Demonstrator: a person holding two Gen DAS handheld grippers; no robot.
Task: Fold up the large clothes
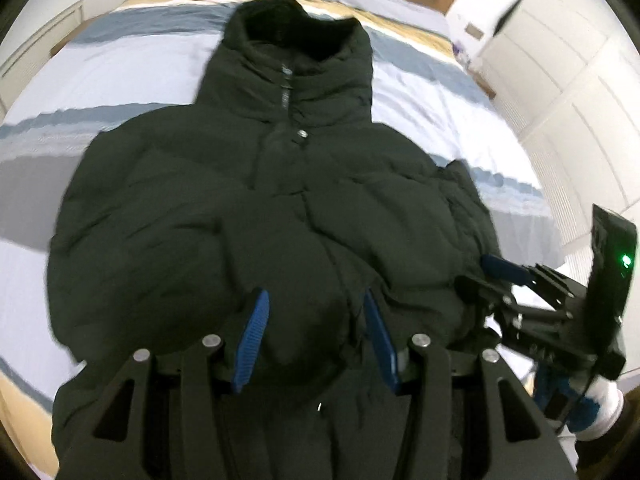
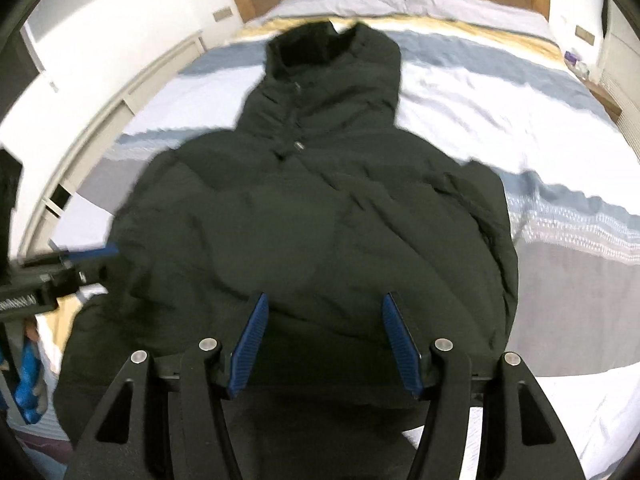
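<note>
Jacket (image 1: pixel 256 216), dark, puffy and hooded, lies front-up on the striped bed (image 1: pixel 424 92), hood toward 12 o'clock, hem toward 6 o'clock; left hand-held gripper (image 1: pixel 316 332) holds a bulge of hem fabric between its blue pads; right hand-held gripper (image 2: pixel 326 340) stands wide above the hem, pads clear of fabric.

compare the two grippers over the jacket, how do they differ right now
The left gripper has its blue pads set narrower, with the dark puffer jacket bulging up between them; whether they pinch it is unclear. The right gripper stands wider, its pads clear of the fabric, holding nothing. Both have blue ribbed pads on black fingers and point down at the jacket's lower part on the striped bed.
</note>
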